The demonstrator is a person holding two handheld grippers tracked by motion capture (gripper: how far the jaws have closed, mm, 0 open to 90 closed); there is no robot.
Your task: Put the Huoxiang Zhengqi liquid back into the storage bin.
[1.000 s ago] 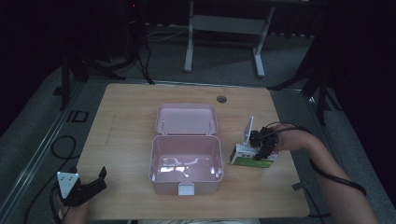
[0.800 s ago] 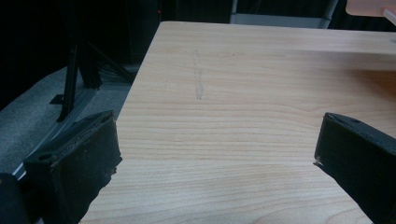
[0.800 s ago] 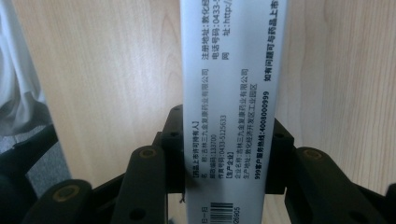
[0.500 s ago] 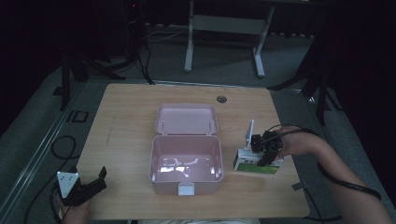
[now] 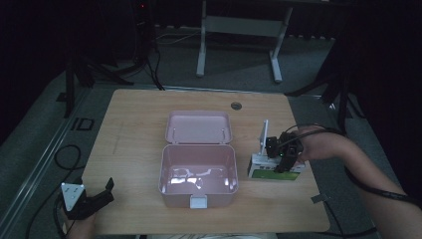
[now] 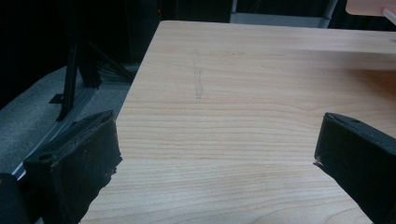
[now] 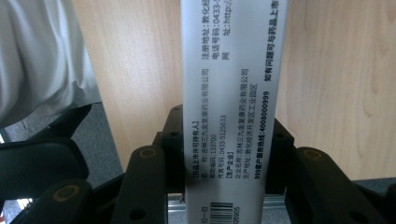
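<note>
Glossy pink plastic box (image 5: 198, 169), printed rectangular carton (image 7: 233, 93) clamped in right claw (image 7: 224, 154)

Room dimly lit, surroundings lost in black. Glare noted on pink box (image 5: 198, 174) floor. Worktop (image 6: 261, 93) far edge softened by blur.

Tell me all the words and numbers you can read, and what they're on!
All on the white box in the right claw:
"999客户服务热线:4008000999"
"如有问题可与药品上市", cut off at the edge
"邮政编码:133700"
"传真号码:0433-5125633"
"[生产企业]"
"电话号码:0433-", rest cut off
Other small Chinese lines: too blurred to read surely.
Barcode digits: partly cut off, "...6905".
Green label in the high view: too small.
Pink box: no text.
</note>
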